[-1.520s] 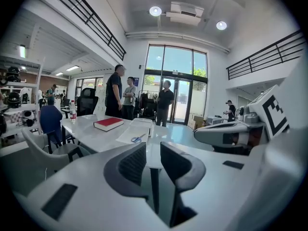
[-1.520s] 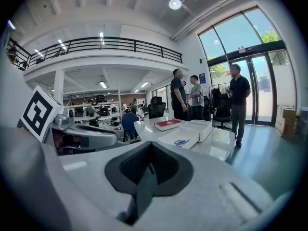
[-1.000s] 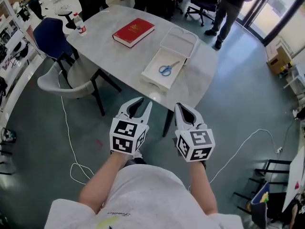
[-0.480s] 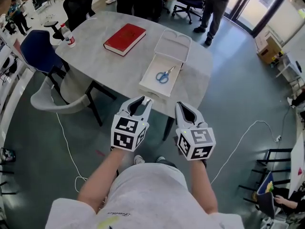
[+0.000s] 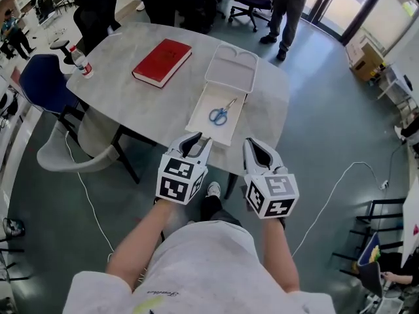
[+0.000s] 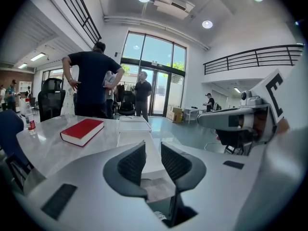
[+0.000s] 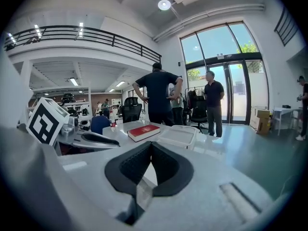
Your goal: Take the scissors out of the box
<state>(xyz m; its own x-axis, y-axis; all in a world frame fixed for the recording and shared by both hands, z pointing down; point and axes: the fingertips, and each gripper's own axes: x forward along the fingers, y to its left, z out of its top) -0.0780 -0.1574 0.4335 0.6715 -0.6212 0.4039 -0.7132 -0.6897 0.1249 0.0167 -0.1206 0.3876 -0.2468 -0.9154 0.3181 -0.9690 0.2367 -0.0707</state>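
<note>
Head view: high, steeply down. Gripper views: low, near-level, sharing table (image 5: pixel 141 100).

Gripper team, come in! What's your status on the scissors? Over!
Left gripper open, empty, jaws just opening; right gripper shut, empty. Scissors lying in open box, untouched. Nothing in the way; red book aside.

Both tongs have come forward to the desk (image 5: pixel 131 97). The left tongs (image 5: pixel 192 142), a second ago over the floor and well short of the desk, now have their tips at the near end of the open box (image 5: pixel 198 110). Their jaws have just been opening a little, with nothing between them. The right tongs (image 5: pixel 256 148) now reach the desk's near edge.
</note>
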